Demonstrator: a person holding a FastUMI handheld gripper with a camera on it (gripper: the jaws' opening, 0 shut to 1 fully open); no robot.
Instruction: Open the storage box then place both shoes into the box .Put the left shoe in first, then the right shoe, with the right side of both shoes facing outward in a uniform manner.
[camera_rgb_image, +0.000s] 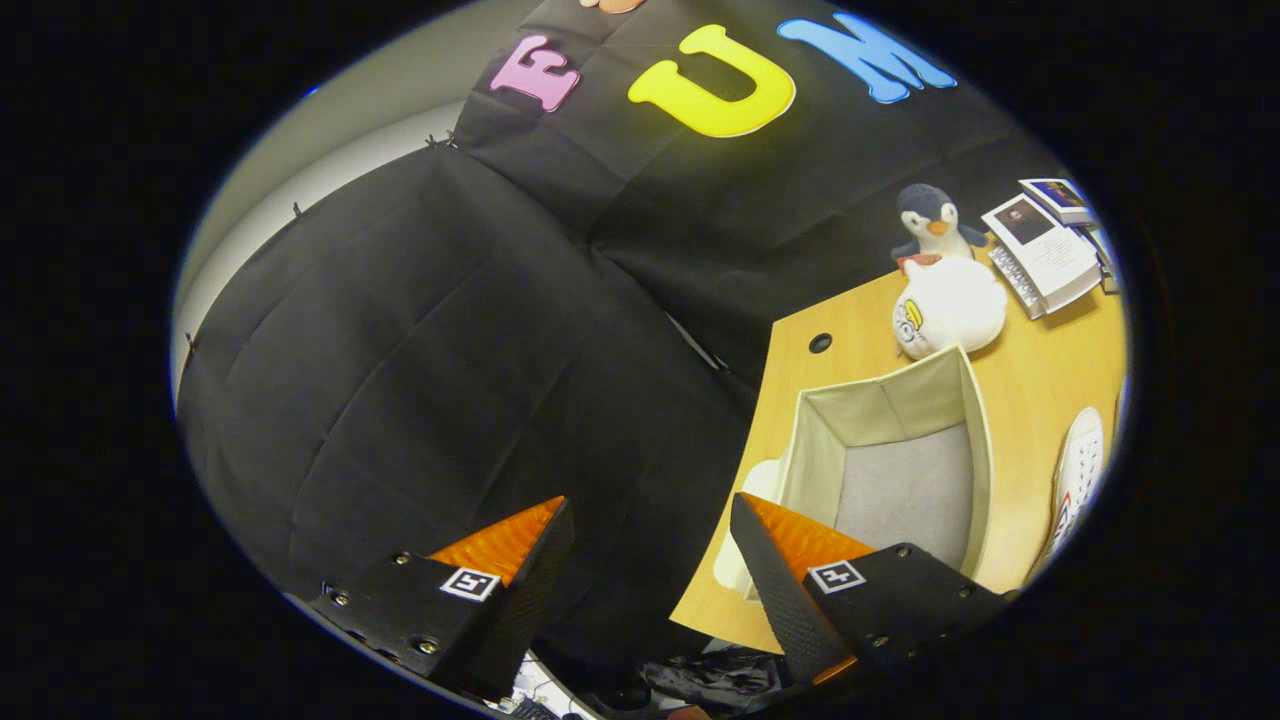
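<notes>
The storage box (890, 450) stands open on the wooden table (1040, 370), beige fabric walls and a grey floor inside, with nothing in it. It lies just beyond my right finger. A white shoe (1078, 480) with red and blue marks lies on the table to the right of the box. A pale piece (745, 520), perhaps the box lid, shows at the box's left side, partly behind my right finger. My gripper (650, 520) is open, tilted, held over the table's left edge with nothing between its fingers.
A penguin plush (932, 222) and a round white plush (948, 305) sit behind the box. Books or booklets (1045, 250) lie at the table's far right corner. A cable hole (820, 343) is in the tabletop. Black cloth walls stand left and behind.
</notes>
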